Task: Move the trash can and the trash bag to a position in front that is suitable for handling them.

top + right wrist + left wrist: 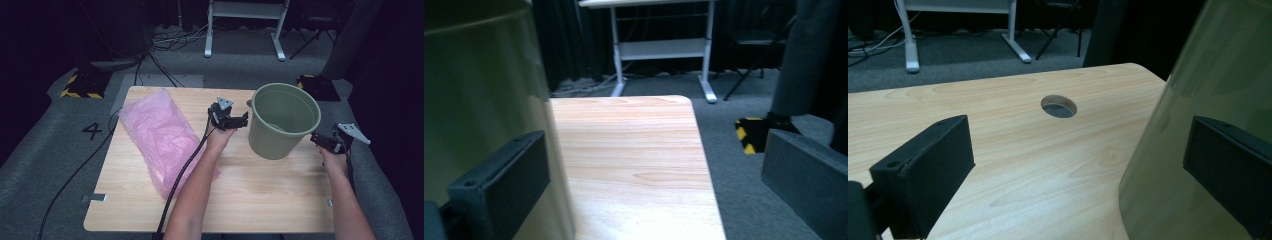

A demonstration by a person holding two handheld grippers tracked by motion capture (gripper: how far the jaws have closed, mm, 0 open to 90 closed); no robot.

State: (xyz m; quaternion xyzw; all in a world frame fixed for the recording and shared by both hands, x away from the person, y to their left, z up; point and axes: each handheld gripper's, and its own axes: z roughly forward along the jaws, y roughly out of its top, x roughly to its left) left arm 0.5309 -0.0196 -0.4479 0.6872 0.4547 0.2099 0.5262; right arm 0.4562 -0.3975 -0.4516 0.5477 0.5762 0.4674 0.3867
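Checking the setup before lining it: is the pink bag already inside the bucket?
No, the pink bag lies flat on the table, left of the green bucket and apart from it.

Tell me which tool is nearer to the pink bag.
The left. The left tool is between the pink bag and the green bucket, with its open jaws beside the bucket. The right tool is beyond the bucket, at the table's far right edge.

From my left gripper view the green bucket (pixel 1213 100) is cut off at top and right; whether the jaw beside it touches, I cannot tell.
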